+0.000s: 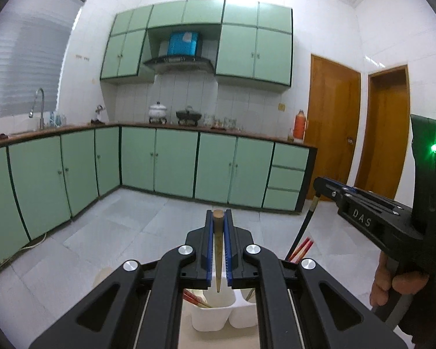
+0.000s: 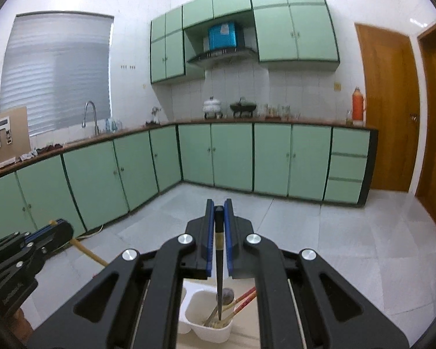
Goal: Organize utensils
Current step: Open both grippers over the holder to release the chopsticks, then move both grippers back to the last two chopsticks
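Observation:
My left gripper is shut on a tan wooden chopstick that hangs tip-down over a white divided utensil holder. My right gripper is shut on a black chopstick whose tip reaches into a compartment of the holder that has red chopsticks and a spoon in it. In the left wrist view the right gripper shows at the right with the black chopstick; red chopsticks show below it. In the right wrist view the left gripper shows at the lower left with the tan chopstick.
The holder stands on a pale surface below both grippers. Beyond is a tiled kitchen floor, green base cabinets with pots on the counter, and wooden doors at the right.

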Demonstrator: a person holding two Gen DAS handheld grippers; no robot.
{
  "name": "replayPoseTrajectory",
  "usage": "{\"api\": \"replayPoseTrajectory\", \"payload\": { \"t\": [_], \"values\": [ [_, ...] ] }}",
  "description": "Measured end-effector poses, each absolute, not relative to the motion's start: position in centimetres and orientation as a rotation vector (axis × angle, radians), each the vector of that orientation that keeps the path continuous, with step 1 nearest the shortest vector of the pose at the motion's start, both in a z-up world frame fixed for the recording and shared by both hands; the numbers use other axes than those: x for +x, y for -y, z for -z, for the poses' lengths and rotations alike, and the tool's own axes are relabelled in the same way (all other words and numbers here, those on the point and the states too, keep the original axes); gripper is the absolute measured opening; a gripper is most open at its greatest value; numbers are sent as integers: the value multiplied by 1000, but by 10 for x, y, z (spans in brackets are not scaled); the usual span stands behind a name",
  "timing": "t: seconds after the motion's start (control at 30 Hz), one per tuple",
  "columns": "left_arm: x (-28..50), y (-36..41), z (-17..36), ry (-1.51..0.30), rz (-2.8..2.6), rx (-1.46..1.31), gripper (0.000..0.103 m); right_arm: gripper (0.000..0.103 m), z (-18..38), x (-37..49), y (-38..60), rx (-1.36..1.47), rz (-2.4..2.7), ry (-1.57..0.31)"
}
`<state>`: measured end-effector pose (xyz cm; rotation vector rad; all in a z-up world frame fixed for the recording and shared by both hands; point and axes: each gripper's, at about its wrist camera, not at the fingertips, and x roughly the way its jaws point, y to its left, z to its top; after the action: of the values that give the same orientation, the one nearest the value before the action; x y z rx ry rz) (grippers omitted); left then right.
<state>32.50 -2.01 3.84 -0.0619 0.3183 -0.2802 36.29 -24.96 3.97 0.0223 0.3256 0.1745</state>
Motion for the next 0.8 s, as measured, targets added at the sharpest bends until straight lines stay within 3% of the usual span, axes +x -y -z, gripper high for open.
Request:
{"api": "replayPoseTrajectory", "payload": {
  "t": [0.07,0.13,0.27,0.47,0.53,0.7,0.8],
  "values": [
    [332,22,-31,-348,267,-52,7,11,-30,368,248,26,-179,-360],
    [335,23,-28,-368,270,-53,10,29,-26,364,248,29,-176,-359],
    [321,17,-33,-337,267,-51,18,30,-31,339,254,20,-156,-303],
    [279,10,-51,-256,256,-34,27,50,-43,287,275,60,-116,-233],
    [260,10,-52,-240,258,-25,34,64,-40,267,279,68,-105,-221],
    [216,11,-34,-240,256,2,50,86,-15,212,279,40,-66,-219],
    [200,10,-17,-275,258,-14,57,89,8,185,276,36,-63,-249]
  ]
}}
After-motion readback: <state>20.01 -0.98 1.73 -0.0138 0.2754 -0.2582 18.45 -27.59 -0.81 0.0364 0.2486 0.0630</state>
